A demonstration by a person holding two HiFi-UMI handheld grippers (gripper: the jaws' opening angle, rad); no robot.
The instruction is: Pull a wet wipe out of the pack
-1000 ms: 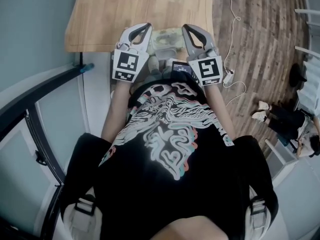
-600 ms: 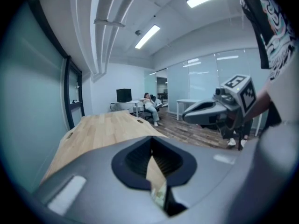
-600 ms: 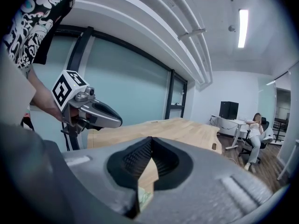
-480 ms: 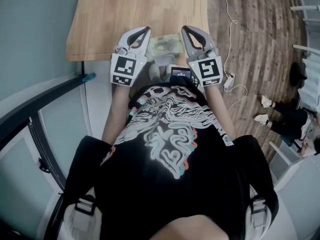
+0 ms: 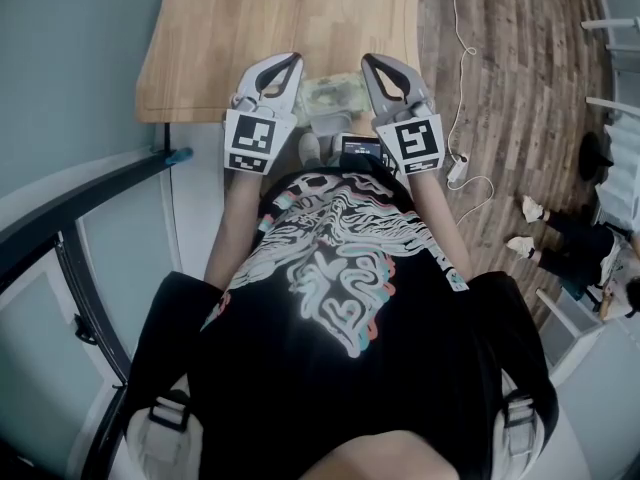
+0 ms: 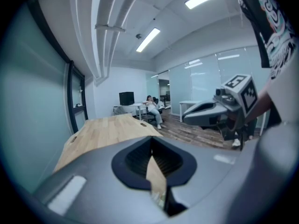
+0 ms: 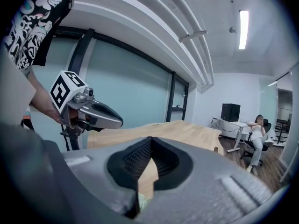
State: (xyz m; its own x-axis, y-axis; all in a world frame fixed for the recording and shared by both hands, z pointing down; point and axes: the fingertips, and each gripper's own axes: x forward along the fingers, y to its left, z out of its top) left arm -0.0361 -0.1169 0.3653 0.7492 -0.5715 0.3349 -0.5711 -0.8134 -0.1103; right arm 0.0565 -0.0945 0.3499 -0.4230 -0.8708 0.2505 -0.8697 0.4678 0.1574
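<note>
A pale green wet wipe pack (image 5: 332, 92) lies at the near edge of the wooden table (image 5: 250, 28). It sits between my two grippers and is partly hidden by them. My left gripper (image 5: 289, 60) hovers at its left, jaws shut with nothing between them. On the pack's right, my right gripper (image 5: 371, 60) is also shut and empty. In the left gripper view the jaws (image 6: 150, 143) meet at the tips, and a sliver of the pack (image 6: 161, 198) shows below. The right gripper view shows the same closed tips (image 7: 150, 140) over a pale sliver (image 7: 140, 201).
A dark screen device (image 5: 362, 147) hangs at the person's chest near the table edge. A white cable (image 5: 462, 88) and adapter (image 5: 457, 164) lie on the wood floor at the right. A glass wall with a dark frame (image 5: 90, 208) stands left. A seated person (image 7: 256, 125) is far off.
My left gripper has lifted slightly. The right gripper and the pack stay where they were, and both grippers remain shut.
</note>
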